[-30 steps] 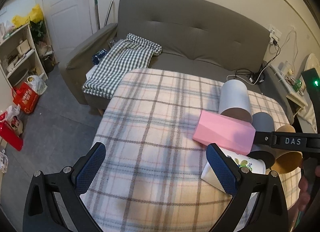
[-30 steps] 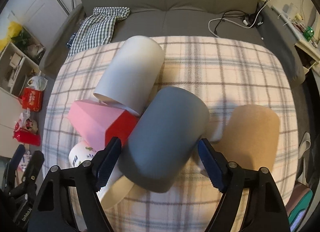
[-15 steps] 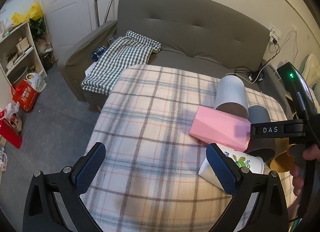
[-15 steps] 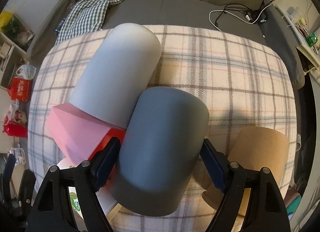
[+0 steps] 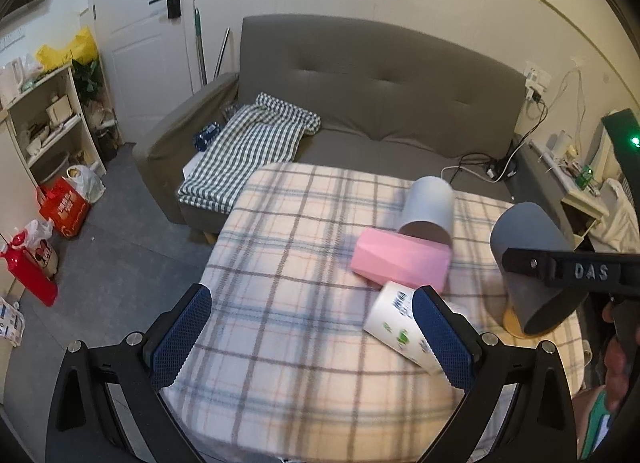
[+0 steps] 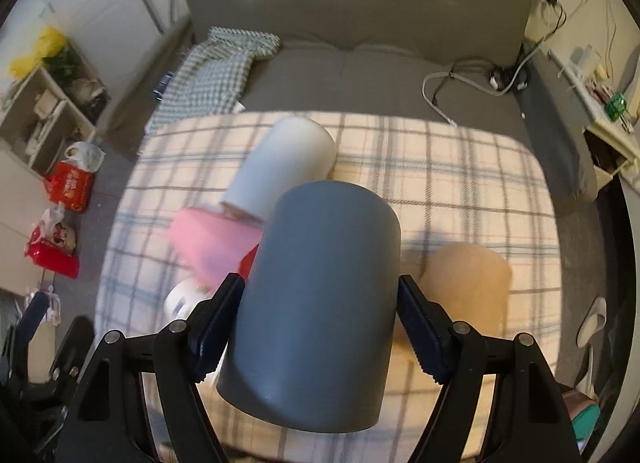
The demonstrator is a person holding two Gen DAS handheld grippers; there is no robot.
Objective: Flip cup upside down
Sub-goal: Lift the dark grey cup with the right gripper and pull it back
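My right gripper [image 6: 320, 327] is shut on a dark grey cup [image 6: 320, 295] and holds it above the table, closed end pointing away and up; it also shows in the left wrist view [image 5: 528, 259]. A tan cup [image 6: 464, 283] lies on the plaid tablecloth [image 6: 460, 167] to its right. A white cup [image 6: 280, 171], a pink box [image 6: 212, 239] and a printed white cup [image 5: 400, 323] lie to the left. My left gripper [image 5: 312, 335] is open and empty over the table's near left part, its right finger [image 5: 444, 339] in front of the printed cup.
A grey sofa [image 5: 380, 103] with a checked cloth [image 5: 248, 143] stands behind the table. Cables [image 6: 472, 79] lie on the sofa at right. A shelf [image 5: 44, 119] and red bags [image 5: 64, 207] stand on the floor at left.
My right gripper has lifted the dark grey cup off the table, away from the other cups. The left gripper has pulled back and risen a little, still open.
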